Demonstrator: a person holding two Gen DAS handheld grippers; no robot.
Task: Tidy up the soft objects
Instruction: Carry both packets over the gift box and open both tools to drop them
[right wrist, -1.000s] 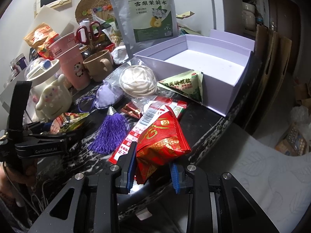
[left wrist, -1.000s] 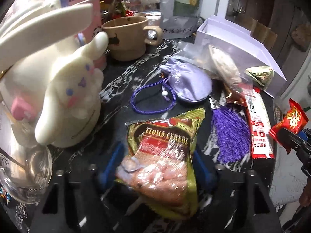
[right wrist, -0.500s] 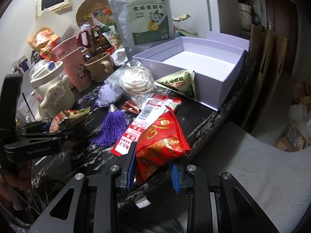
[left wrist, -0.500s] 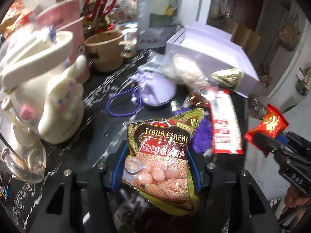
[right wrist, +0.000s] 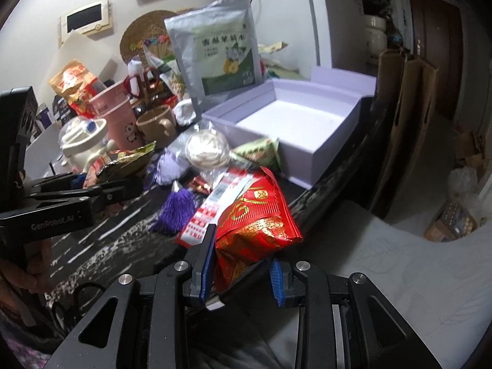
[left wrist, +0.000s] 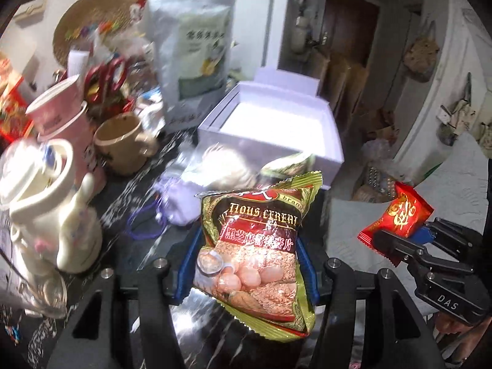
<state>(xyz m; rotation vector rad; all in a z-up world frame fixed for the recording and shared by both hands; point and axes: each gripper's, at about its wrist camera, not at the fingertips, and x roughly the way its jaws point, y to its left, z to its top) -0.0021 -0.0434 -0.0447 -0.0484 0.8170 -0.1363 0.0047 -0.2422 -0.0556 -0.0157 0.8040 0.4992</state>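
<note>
My left gripper (left wrist: 246,264) is shut on a gold and red cereal packet (left wrist: 255,246) and holds it above the dark table, short of the open lilac box (left wrist: 276,132). My right gripper (right wrist: 241,273) is shut on a red snack packet (right wrist: 255,224) near the table's right edge; it also shows in the left wrist view (left wrist: 399,215). The box (right wrist: 295,126) is empty. In front of it lie a green triangular packet (right wrist: 261,153), a white bundle in clear plastic (right wrist: 207,150), a lilac pouch (right wrist: 167,166), a purple tassel (right wrist: 176,209) and a long red and white packet (right wrist: 212,206).
A white rabbit-shaped pot (left wrist: 46,209), a pink cup (left wrist: 61,123) and a tan mug (left wrist: 123,141) stand at the left. A tall silver pouch (right wrist: 218,52) stands behind the box. Red scissors (left wrist: 106,77) stick up at the back. Bedding (right wrist: 399,276) lies right of the table.
My left gripper has lifted the cereal packet off the table and swung it up toward the box. My right gripper has risen a little with the red packet.
</note>
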